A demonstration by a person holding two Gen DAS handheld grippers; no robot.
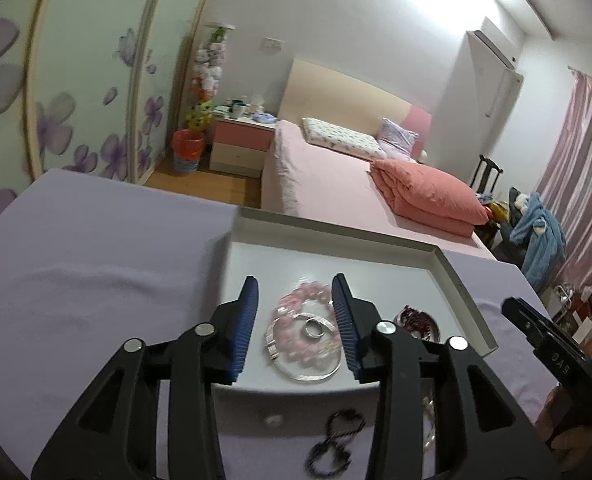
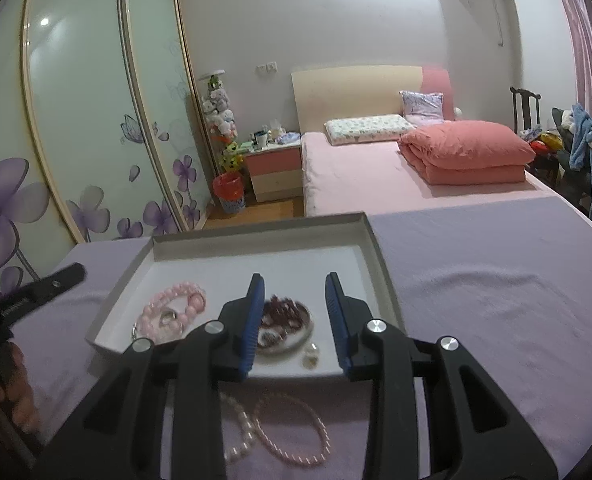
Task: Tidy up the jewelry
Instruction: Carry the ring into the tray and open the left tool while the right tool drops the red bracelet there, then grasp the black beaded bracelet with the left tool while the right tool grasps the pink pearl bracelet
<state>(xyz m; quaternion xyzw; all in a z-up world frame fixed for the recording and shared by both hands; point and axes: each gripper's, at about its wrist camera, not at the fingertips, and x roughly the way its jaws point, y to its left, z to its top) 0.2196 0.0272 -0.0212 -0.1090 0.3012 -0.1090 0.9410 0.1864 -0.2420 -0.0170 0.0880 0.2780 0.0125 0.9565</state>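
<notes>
Both grippers, left (image 1: 295,320) and right (image 2: 295,312): fingers wide, holding nothing. Next: lift pale pearl necklace (image 2: 272,432) from lilac cloth (image 2: 496,280) gently into shallow white tray (image 2: 376,248).

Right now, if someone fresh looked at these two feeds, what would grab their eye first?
Probably the shallow white cardboard tray on the lilac cloth, holding a pink bead bracelet with a silver ring lying on it, and a small round dish of dark red beads to its right. Both blue-padded grippers, left and right, hover open above it. A pale pearl necklace lies outside, near the tray's front edge.
</notes>
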